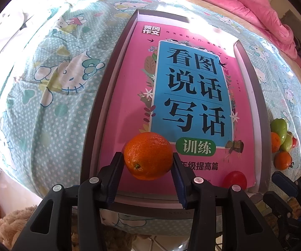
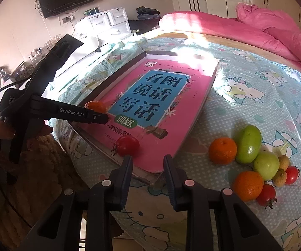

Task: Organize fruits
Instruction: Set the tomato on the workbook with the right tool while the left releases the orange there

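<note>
A: Where's the orange [image 1: 148, 155]?

B: Between the left claw [image 1: 148, 163] pads, over the tray's [image 1: 100, 104] near edge, above the pink book [image 1: 129, 87]. Looks firm, pebbly, round; hold its widest middle.

A: The right claw [image 2: 148, 161]?

B: Narrowly parted, empty, near the tomato [image 2: 127, 145].

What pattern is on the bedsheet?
Pale blue bedsheet with white dots and cartoon cats; clearest in the right wrist view.
</note>
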`<action>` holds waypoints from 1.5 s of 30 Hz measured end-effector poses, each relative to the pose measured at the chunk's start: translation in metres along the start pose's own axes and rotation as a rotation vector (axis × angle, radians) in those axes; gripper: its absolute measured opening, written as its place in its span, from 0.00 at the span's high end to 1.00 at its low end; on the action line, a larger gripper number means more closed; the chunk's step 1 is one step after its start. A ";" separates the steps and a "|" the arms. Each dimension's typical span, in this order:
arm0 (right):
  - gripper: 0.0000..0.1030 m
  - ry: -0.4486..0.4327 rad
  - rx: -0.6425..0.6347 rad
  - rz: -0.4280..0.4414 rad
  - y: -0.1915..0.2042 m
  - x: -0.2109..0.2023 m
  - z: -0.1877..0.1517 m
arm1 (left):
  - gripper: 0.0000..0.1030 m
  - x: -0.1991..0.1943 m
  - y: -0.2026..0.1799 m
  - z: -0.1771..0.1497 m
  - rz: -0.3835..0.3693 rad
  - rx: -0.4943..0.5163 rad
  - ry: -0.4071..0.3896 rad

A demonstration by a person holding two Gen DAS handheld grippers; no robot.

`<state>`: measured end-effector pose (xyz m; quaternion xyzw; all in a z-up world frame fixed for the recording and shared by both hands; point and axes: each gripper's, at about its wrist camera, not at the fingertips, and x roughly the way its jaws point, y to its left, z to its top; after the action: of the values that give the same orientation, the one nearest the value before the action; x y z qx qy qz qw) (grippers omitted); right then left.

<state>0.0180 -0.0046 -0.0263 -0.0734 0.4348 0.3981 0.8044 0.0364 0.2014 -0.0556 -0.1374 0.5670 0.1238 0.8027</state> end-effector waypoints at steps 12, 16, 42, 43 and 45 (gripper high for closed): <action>0.65 -0.003 0.004 -0.012 -0.003 -0.003 -0.001 | 0.44 -0.012 -0.008 0.003 -0.041 0.009 -0.059; 0.64 -0.007 0.007 -0.016 -0.004 -0.004 -0.001 | 0.44 -0.015 -0.008 0.003 -0.044 0.002 -0.069; 0.49 -0.054 0.055 -0.037 -0.015 -0.018 0.002 | 0.25 -0.044 -0.033 0.008 -0.080 0.073 -0.205; 0.49 -0.058 0.058 -0.039 -0.015 -0.019 0.002 | 0.25 -0.044 -0.034 0.007 -0.084 0.077 -0.206; 0.49 -0.064 0.065 -0.041 -0.017 -0.020 0.002 | 0.25 -0.046 -0.037 0.006 -0.094 0.084 -0.209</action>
<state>0.0257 -0.0265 -0.0136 -0.0436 0.4201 0.3696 0.8277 0.0403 0.1672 -0.0076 -0.1165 0.4779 0.0758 0.8673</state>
